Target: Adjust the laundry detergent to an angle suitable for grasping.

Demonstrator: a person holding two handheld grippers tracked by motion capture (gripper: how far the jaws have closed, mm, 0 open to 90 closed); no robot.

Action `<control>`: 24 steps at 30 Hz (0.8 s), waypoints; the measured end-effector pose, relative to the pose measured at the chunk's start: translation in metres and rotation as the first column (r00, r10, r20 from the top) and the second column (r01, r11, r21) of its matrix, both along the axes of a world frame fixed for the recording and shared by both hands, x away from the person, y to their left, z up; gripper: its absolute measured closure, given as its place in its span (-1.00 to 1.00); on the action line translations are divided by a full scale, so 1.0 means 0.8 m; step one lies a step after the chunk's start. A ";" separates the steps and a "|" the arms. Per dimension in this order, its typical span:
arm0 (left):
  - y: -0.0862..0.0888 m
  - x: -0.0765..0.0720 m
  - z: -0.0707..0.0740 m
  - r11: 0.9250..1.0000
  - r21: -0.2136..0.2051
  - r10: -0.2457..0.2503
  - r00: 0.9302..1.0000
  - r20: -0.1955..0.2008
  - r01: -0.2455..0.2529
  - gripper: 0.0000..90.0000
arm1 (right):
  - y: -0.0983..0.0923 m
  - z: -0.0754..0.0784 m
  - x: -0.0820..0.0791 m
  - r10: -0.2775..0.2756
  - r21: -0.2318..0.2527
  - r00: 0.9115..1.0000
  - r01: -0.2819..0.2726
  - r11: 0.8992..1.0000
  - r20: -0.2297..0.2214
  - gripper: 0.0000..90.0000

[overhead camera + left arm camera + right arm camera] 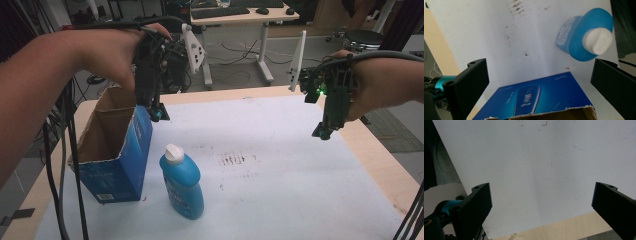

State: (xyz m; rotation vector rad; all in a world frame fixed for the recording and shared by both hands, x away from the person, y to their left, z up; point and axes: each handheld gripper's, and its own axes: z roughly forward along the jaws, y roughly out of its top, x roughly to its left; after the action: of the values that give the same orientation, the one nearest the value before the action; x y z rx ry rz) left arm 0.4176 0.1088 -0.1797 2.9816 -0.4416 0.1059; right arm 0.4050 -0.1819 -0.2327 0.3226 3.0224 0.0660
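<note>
A blue cardboard box [117, 150] with its top torn open stands at the table's left. Just to its right stands a blue bottle [182, 185] with a white cap. My left gripper [156, 111] hangs over the box's far right corner, open and empty. In the left gripper view the box [536, 100] lies below between the jaws and the bottle [584, 35] shows at the upper right. My right gripper [325, 131] hovers above the table's right side, open, with nothing in it. In the right gripper view my right gripper [541, 205] looks down on bare white mat.
A white mat [280, 165] with dark smudges covers most of the wooden table [370, 145]. Black cables [70, 165] hang at the left edge. Beyond the table stand a desk [245, 20] with a keyboard, and cables on the floor.
</note>
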 end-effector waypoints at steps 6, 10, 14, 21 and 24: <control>0.004 -0.011 0.005 0.999 -0.017 -0.036 0.999 -0.005 0.036 -0.96 | 0.000 -0.001 0.002 0.000 -0.007 1.000 0.000 1.000 0.004 -0.96; 0.005 0.000 0.003 1.000 -0.021 0.002 1.000 -0.012 -0.003 -0.96 | 0.001 -0.001 0.003 0.013 0.002 1.000 -0.013 1.000 0.009 -0.96; 0.008 0.013 -0.001 0.998 -0.017 0.052 0.998 -0.019 -0.053 -0.96 | 0.005 0.000 0.002 0.010 -0.014 1.000 -0.010 1.000 0.003 -0.96; 0.012 0.025 -0.006 0.992 -0.007 0.124 0.992 -0.028 -0.124 -0.96 | 0.015 0.003 0.001 0.059 -0.018 0.998 -0.059 0.998 0.010 -0.96; 0.012 0.025 -0.004 0.993 -0.010 0.121 0.992 -0.028 -0.121 -0.96 | 0.014 0.001 0.002 0.062 -0.022 0.998 -0.061 0.998 0.010 -0.96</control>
State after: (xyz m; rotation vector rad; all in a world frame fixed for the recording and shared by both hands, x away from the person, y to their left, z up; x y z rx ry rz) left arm 0.4377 0.1181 -0.1832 2.9931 -0.2563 0.0793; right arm 0.4062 -0.1707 -0.2316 0.2265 3.0205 0.0390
